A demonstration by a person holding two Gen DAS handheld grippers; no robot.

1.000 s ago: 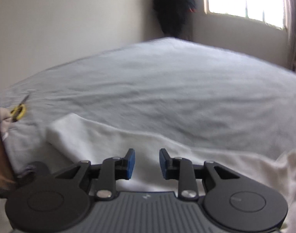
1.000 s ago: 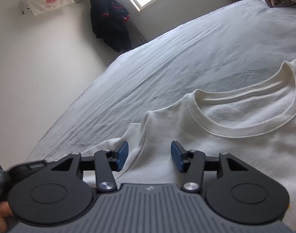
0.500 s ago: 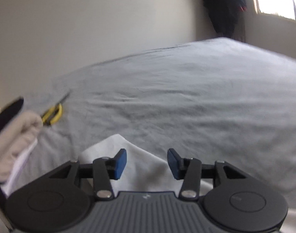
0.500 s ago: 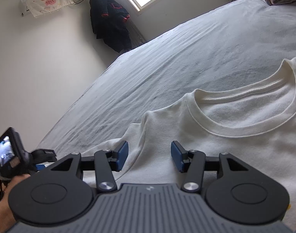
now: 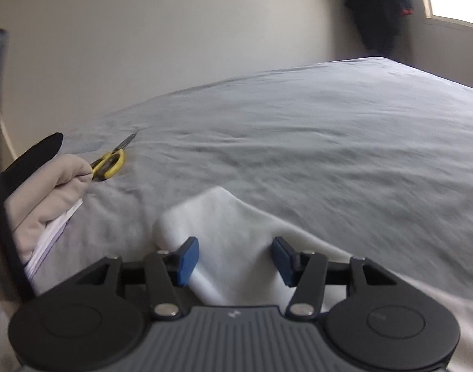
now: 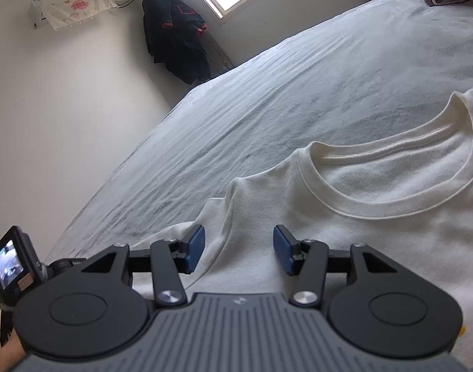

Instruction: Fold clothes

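Because the white T-shirt [image 6: 375, 217] is light, limp knit, the left gripper [image 5: 234, 259], its jaws just widened and holding nothing, should pinch the sleeve [image 5: 217, 217] hem, while the right gripper [image 6: 238, 249] waits half open, empty, over the shoulder seam.

No legible text on anything in view.

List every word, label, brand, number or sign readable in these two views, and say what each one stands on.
Cloth hanging on the wall: pink print and a line of characters, too small to read.
White T-shirt: orange marks at its lower right edge, cut off, unreadable.
Right gripper body: small pale emblem, no letters.
Left gripper body: the same emblem, no letters.
Small camera screen: picture only, no text.
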